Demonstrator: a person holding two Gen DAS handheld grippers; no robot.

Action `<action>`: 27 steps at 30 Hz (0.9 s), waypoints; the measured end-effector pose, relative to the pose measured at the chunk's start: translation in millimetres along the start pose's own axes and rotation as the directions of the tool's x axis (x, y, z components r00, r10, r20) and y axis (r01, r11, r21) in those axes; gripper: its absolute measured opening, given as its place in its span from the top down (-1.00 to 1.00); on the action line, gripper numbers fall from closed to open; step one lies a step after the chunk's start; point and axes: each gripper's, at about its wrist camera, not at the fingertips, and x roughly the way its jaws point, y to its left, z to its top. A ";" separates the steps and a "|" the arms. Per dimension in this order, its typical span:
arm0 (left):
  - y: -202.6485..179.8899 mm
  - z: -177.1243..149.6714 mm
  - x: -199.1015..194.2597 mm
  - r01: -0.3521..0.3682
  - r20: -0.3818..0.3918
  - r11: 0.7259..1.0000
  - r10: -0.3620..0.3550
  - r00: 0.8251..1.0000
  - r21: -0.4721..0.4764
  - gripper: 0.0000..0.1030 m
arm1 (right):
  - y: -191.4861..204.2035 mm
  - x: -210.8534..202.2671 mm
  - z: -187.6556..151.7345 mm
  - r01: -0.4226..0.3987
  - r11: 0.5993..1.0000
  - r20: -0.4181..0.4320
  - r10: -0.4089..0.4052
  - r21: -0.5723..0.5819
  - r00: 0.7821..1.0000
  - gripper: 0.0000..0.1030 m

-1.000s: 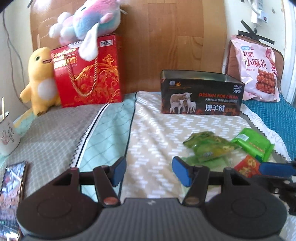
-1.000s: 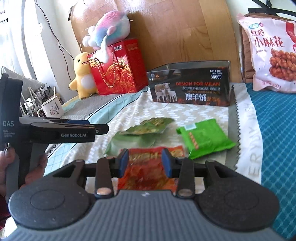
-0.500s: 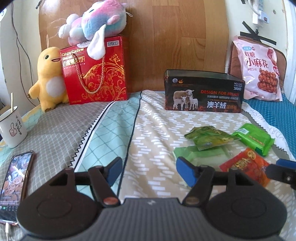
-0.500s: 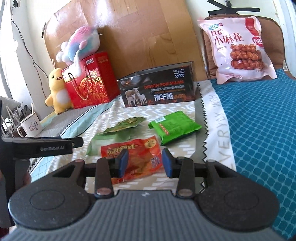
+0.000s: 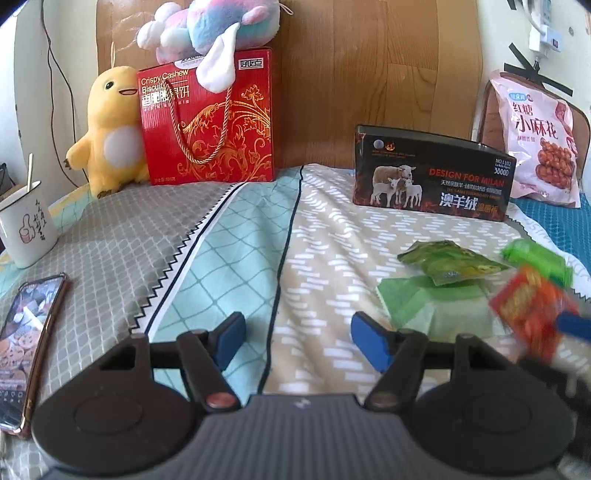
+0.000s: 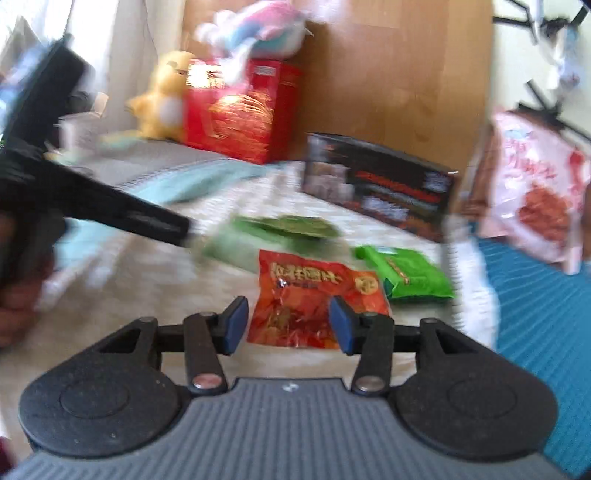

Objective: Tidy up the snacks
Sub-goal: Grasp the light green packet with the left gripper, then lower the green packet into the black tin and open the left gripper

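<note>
Right gripper [image 6: 287,325] jaws opening around red snack packet [image 6: 314,295], pads not pressing, pick-up step: next close on packet; left gripper [image 5: 297,341] apart, empty.

My phone [image 5: 27,347] at nine o'clock, white mug [image 5: 26,229] beyond it, yellow plush chick [image 5: 109,129] at eleven, pastel plush [image 5: 218,27] at twelve.

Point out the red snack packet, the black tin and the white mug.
red snack packet [image 6: 314,295]: right wrist view, middle of its printed face.
black tin [image 5: 432,181]: left wrist view, front wall beside the sheep picture.
white mug [image 5: 27,225]: left wrist view, outer side wall.
</note>
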 end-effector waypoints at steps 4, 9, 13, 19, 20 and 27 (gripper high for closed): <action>2.5 -0.5 0.2 0.021 0.003 1.000 -0.021 1.000 -0.018 -0.31 | -50.3 0.4 4.7 0.070 0.973 0.003 -0.073 0.220 0.997 0.02; 3.6 -0.4 0.3 0.039 0.009 0.999 -0.038 0.999 -0.030 -0.34 | -69.1 -0.9 19.7 -0.171 0.917 0.049 0.164 0.362 0.985 0.01; 7.3 -0.1 -1.2 0.062 0.012 0.997 -0.061 0.998 -0.052 -0.35 | -53.7 16.5 24.7 -0.254 0.909 0.015 0.264 0.331 0.964 0.00; 28.6 16.6 -2.0 0.267 -0.003 0.951 -0.271 0.963 -0.154 -0.51 | -24.2 29.6 27.8 -0.275 0.950 -0.071 0.287 0.148 0.955 -0.03; 29.4 21.5 -1.5 0.309 -0.006 0.939 -0.314 0.949 -0.152 -0.51 | -19.5 30.1 27.8 -0.288 0.953 -0.087 0.296 0.097 0.951 -0.12; -5.7 21.4 21.0 0.415 -0.078 0.910 -0.415 0.907 -0.017 -0.18 | -8.6 49.1 35.2 -0.326 0.945 -0.107 0.324 0.006 0.940 -0.18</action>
